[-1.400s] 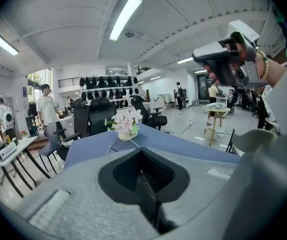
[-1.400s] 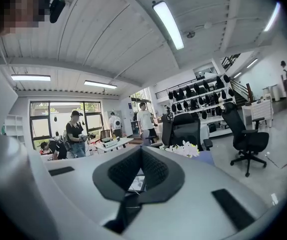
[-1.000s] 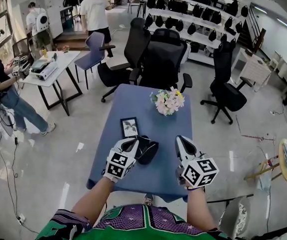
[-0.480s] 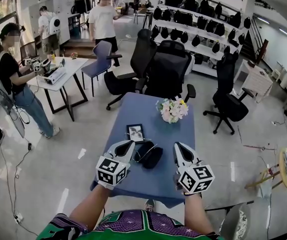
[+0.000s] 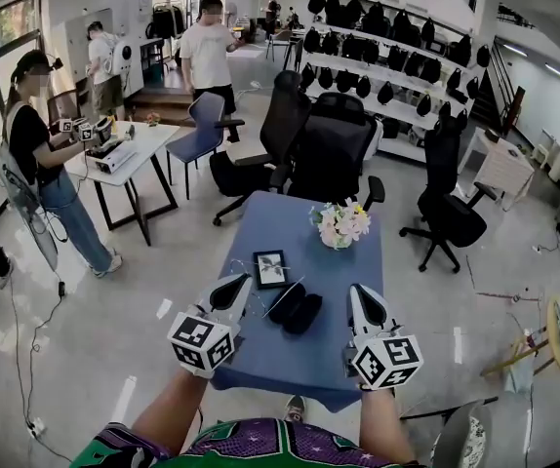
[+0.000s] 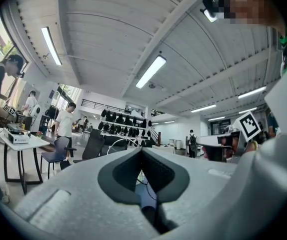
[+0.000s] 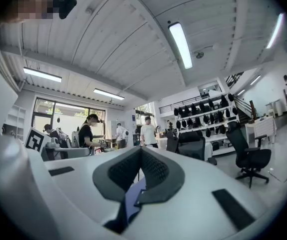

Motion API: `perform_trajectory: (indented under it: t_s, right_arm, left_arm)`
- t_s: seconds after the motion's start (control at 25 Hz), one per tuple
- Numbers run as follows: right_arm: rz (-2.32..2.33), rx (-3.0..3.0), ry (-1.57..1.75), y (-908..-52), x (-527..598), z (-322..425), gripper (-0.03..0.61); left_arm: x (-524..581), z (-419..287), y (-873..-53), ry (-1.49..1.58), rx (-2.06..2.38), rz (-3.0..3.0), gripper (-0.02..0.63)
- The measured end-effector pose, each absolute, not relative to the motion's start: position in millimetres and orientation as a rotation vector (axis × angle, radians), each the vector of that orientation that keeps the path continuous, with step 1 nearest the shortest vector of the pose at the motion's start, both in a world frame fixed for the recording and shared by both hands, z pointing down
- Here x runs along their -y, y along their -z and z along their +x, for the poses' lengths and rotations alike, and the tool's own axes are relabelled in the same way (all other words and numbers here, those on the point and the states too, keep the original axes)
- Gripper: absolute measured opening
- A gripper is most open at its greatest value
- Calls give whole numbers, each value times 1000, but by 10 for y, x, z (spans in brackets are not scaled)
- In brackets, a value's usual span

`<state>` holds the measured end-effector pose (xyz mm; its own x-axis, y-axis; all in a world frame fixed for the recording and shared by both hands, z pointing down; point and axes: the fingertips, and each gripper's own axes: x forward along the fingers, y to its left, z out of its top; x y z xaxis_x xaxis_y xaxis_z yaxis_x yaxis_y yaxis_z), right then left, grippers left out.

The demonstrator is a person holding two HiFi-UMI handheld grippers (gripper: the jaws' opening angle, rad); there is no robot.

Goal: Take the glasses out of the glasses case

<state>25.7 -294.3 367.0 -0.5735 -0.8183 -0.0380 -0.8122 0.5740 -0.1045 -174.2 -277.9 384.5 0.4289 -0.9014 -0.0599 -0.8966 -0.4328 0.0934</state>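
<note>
The black glasses case (image 5: 296,310) lies open on the blue table (image 5: 343,286), between my two grippers. My left gripper (image 5: 237,285) hangs over the table's left edge, to the left of the case, shut on thin wire-rimmed glasses (image 5: 260,294) that trail toward the case. In the left gripper view a pale wire arc of the glasses (image 6: 114,142) rises just past the closed jaws of the left gripper (image 6: 141,152). My right gripper (image 5: 360,296) hovers to the right of the case with its jaws together and nothing held; in the right gripper view the right gripper (image 7: 140,152) shows the same.
A small framed picture (image 5: 270,268) lies behind the case and a flower bouquet (image 5: 340,224) stands at the far end. Black office chairs (image 5: 331,149) crowd the far side. A white table (image 5: 136,144) and several people stand at the left.
My left gripper has drawn away from the case toward the left, bringing the glasses out with it. The right gripper has barely shifted.
</note>
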Motion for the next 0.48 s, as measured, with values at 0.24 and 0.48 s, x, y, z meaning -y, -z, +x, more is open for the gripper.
perform_trajectory:
  t_s: [0.24,0.48]
  right_arm:
    - [-1475,-2642,45,-3516,2834,395,3]
    - [-1540,-2599,19,-3493,2742,516,3]
  left_arm:
    - [2616,-1934,-3584,217,1733,2614,17]
    - [2506,-2094,-3552,257,1786,2584,17]
